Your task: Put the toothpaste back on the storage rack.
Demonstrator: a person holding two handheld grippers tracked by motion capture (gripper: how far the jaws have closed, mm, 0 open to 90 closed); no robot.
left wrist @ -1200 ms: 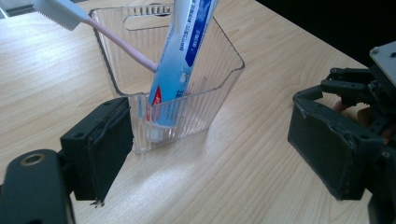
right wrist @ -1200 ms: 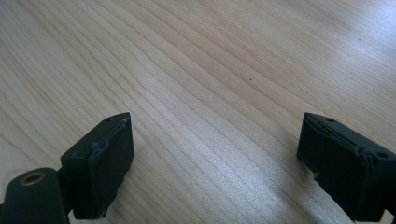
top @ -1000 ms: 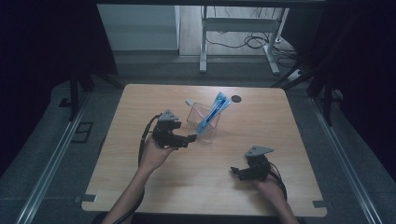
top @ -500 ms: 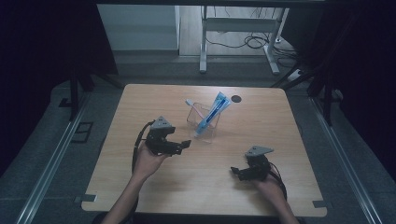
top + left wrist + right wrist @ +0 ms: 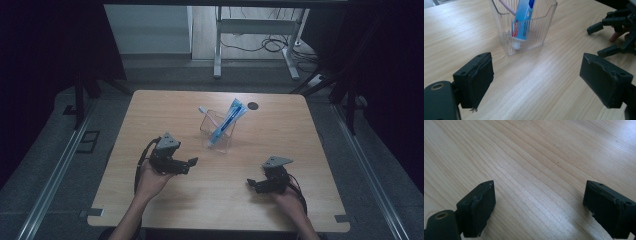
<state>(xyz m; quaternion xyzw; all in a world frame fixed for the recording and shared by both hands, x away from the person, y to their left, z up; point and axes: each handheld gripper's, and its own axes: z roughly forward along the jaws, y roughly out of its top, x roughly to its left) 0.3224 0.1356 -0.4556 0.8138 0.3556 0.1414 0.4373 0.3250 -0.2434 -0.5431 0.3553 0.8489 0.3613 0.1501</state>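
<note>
L gripper jaws wide apart, empty, low over table, near holder's front-left | R gripper jaws wide, empty, near front-right edge | clear holder mid-table w/ toothpaste + toothbrush leaning inside

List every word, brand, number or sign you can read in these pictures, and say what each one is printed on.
None can be read.
Toothpaste tube in the clear holder: red and white print on blue, too blurred to read.
Table, left tongs and right tongs: no lettering visible.
</note>
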